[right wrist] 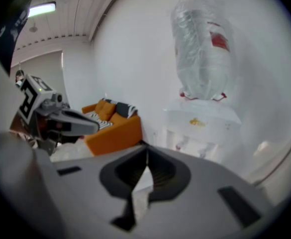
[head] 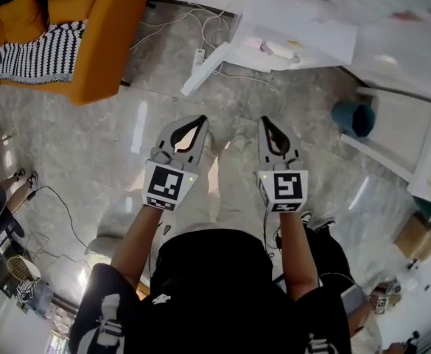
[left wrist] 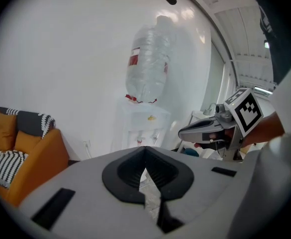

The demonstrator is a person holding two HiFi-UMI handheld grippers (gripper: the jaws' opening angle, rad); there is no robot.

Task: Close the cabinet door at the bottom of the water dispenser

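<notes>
The white water dispenser [left wrist: 144, 121] stands against the wall with a clear bottle [left wrist: 147, 63] upside down on top. It also shows in the right gripper view, dispenser [right wrist: 201, 124] and bottle [right wrist: 205, 49]. Its bottom cabinet is hidden behind the gripper bodies in both gripper views. In the head view, a white panel [head: 205, 70] juts out over the floor at the foot of the blurred white dispenser [head: 303, 21]. My left gripper [head: 200, 119] and right gripper [head: 265, 121] are held side by side above the floor, well short of it. Both are shut and empty: left gripper [left wrist: 145, 149], right gripper [right wrist: 146, 151].
An orange sofa [head: 101, 43] with a striped cushion stands at the left. A teal bucket [head: 351, 118] sits by a white shelf unit [head: 410, 150] on the right, with a cardboard box [head: 418, 236] nearer. A power strip [head: 198, 56] and cables lie on the glossy floor.
</notes>
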